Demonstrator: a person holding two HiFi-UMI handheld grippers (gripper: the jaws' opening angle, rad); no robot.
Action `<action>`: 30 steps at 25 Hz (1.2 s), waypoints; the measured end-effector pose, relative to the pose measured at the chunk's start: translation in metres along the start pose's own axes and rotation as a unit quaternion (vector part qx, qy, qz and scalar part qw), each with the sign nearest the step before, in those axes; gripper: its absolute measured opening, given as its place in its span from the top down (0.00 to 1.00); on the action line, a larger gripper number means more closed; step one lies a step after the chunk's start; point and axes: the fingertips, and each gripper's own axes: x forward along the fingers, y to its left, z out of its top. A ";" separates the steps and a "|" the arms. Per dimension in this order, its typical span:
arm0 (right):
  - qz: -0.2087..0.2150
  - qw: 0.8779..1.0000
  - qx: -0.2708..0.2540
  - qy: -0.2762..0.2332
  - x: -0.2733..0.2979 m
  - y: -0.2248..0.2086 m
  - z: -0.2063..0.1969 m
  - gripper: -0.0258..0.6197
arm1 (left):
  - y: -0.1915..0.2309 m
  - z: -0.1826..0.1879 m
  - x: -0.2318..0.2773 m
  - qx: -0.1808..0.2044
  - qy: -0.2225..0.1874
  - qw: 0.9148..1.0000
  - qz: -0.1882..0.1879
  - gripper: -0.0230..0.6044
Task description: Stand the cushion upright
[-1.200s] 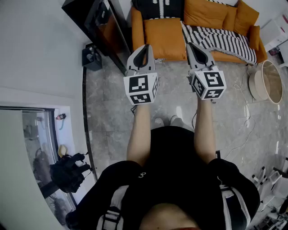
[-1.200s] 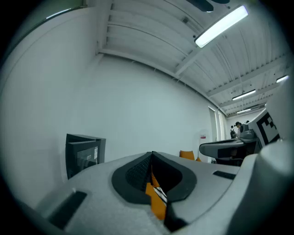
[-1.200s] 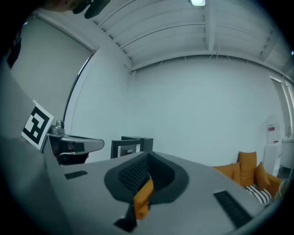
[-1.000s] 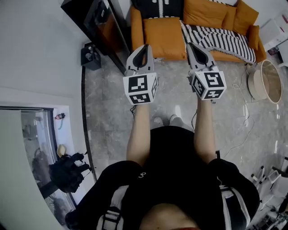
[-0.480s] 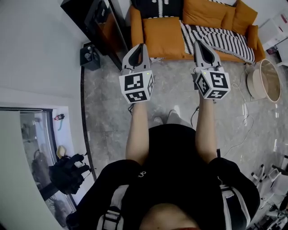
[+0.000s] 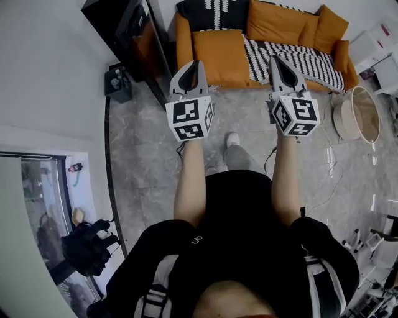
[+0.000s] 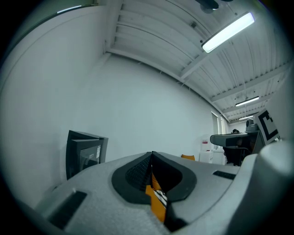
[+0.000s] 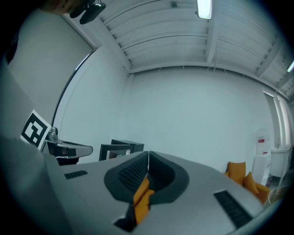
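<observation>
An orange sofa [image 6: 186,43] stands at the top of the head view with a flat orange seat cushion [image 6: 221,56], a black-and-white patterned cushion [image 6: 211,13], upright orange cushions [image 6: 277,22] and a striped throw [image 6: 298,59]. My left gripper [image 6: 194,65] is shut and empty, held level in the air short of the sofa's front edge. My right gripper [image 6: 277,60] is shut and empty too, level beside it. In both gripper views the jaw tips [image 7: 151,153] [image 8: 148,152] meet, with orange sofa showing through the notch below them.
A black cabinet [image 6: 127,31] stands left of the sofa, with a small black box [image 6: 117,81] on the floor beside it. A round wooden basket [image 6: 357,112] and a loose cable [image 6: 333,168] lie on the tiled floor at right. A black bag [image 6: 87,245] sits lower left.
The person has stepped toward the sofa: one foot is now forward, and the floor and sofa have shifted in view. The right gripper has risen slightly. Both stay shut.
</observation>
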 end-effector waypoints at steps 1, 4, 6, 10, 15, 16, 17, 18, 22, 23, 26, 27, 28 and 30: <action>0.000 1.000 -0.001 -0.002 0.002 -0.001 0.002 0.94 | 0.000 0.001 0.002 0.001 -0.001 1.000 -0.001 0.95; 0.004 1.000 -0.002 -0.009 0.008 -0.003 0.004 0.94 | 0.001 0.004 0.008 0.006 -0.006 1.000 -0.002 0.95; 0.005 1.000 -0.001 -0.015 0.012 -0.003 0.006 0.94 | 0.003 0.006 0.010 0.010 -0.009 1.000 -0.002 0.95; 0.016 1.000 -0.001 -0.020 0.024 0.002 -0.001 0.94 | 0.009 0.004 0.017 0.017 -0.015 1.000 0.000 0.95; 0.024 1.000 0.006 -0.020 0.040 -0.003 -0.014 0.94 | 0.014 -0.006 0.037 0.022 -0.009 1.000 0.003 0.95; 0.023 0.999 0.008 -0.021 0.045 -0.005 -0.016 0.94 | 0.013 -0.006 0.043 0.025 -0.008 1.000 0.001 0.95; 0.022 0.999 0.011 -0.021 0.049 -0.008 -0.018 0.94 | 0.012 -0.007 0.049 0.029 -0.006 1.000 -0.002 0.95; 0.022 0.999 0.014 -0.020 0.053 -0.011 -0.020 0.94 | 0.011 -0.008 0.056 0.031 -0.005 1.000 -0.004 0.95; 0.018 1.000 0.021 -0.015 0.071 -0.032 -0.032 0.94 | 0.006 -0.011 0.086 0.032 -0.002 0.999 -0.011 0.95; 0.014 0.999 0.026 -0.015 0.076 -0.040 -0.034 0.94 | 0.005 -0.013 0.094 0.032 0.000 0.999 -0.013 0.95; 0.003 0.999 0.037 -0.013 0.090 -0.063 -0.044 0.94 | -0.001 -0.019 0.120 0.036 0.005 0.999 -0.020 0.95; 0.001 0.999 0.040 -0.011 0.096 -0.070 -0.048 0.94 | -0.002 -0.022 0.128 0.036 0.008 0.999 -0.021 0.95; 0.001 0.999 0.043 -0.008 0.102 -0.075 -0.053 0.94 | -0.002 -0.025 0.137 0.036 0.010 0.999 -0.022 0.95; 0.002 0.999 0.049 -0.002 0.116 -0.085 -0.061 0.94 | -0.001 -0.031 0.154 0.035 0.018 0.999 -0.020 0.95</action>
